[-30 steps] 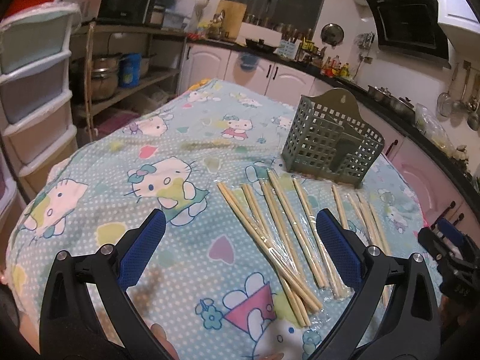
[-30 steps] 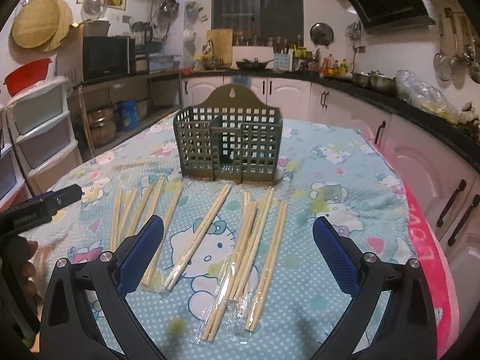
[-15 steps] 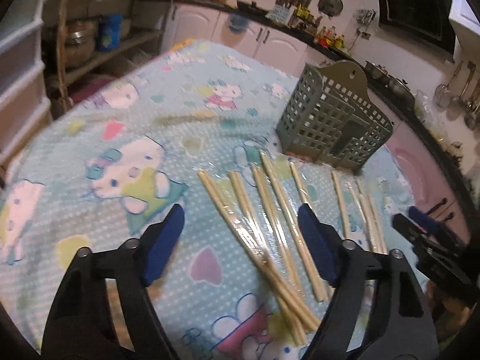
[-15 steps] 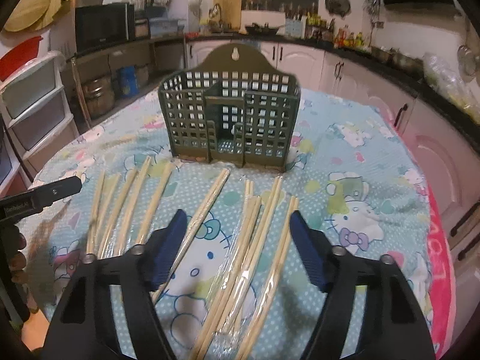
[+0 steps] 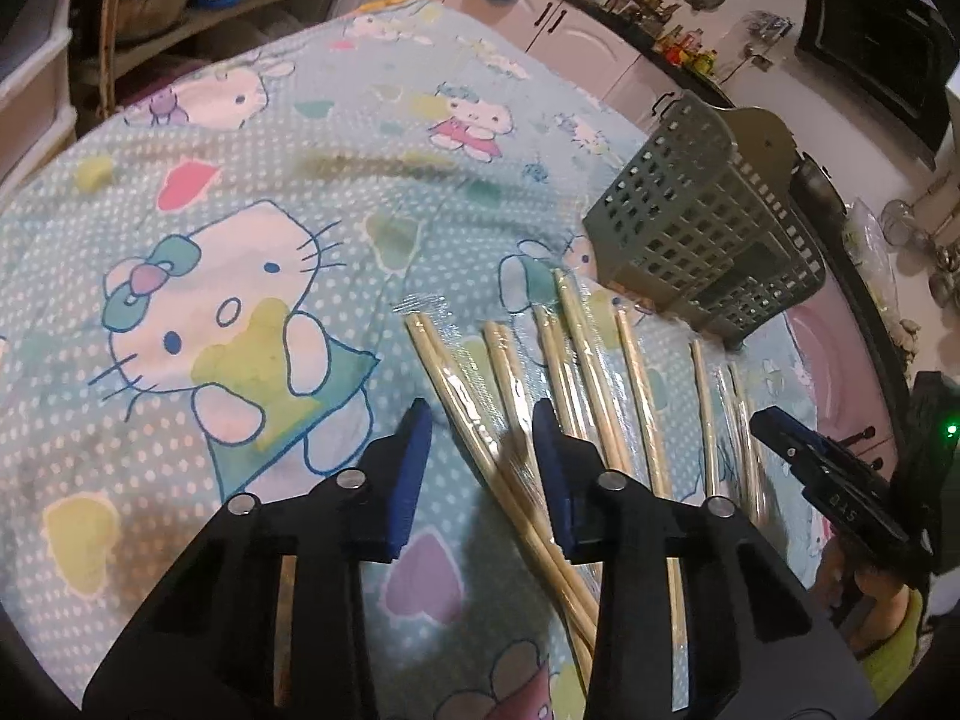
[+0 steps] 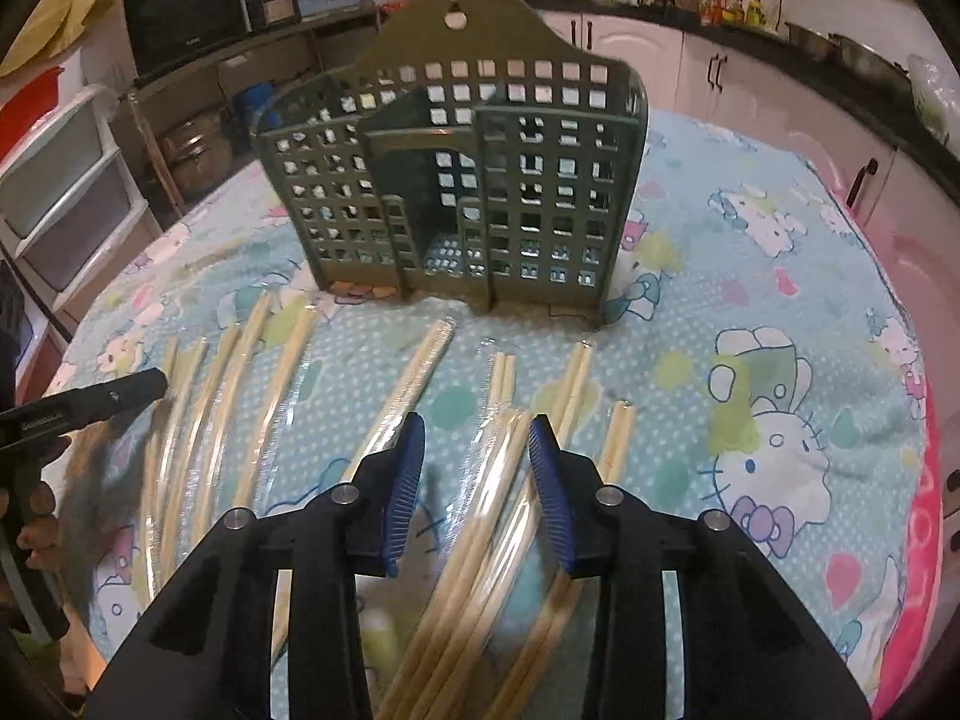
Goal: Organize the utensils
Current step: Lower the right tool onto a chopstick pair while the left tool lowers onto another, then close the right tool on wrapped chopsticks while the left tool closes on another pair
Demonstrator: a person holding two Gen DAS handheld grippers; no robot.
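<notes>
Left wrist: left gripper [image 5: 480,450] fingers apart over wrapped chopsticks [image 5: 474,414]; right gripper [image 6: 477,468] likewise apart, before green holder [image 6: 456,192].

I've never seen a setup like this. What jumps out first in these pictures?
Probably the cartoon-cat tablecloth, bright turquoise across the whole table. On it lie many pairs of wrapped wooden chopsticks, fanned out in front of a dark green lattice utensil holder standing upright toward the far side. Nearest the camera, each view shows a black claw with blue pads, the left claw and right claw both open just above a chopstick pair.
</notes>
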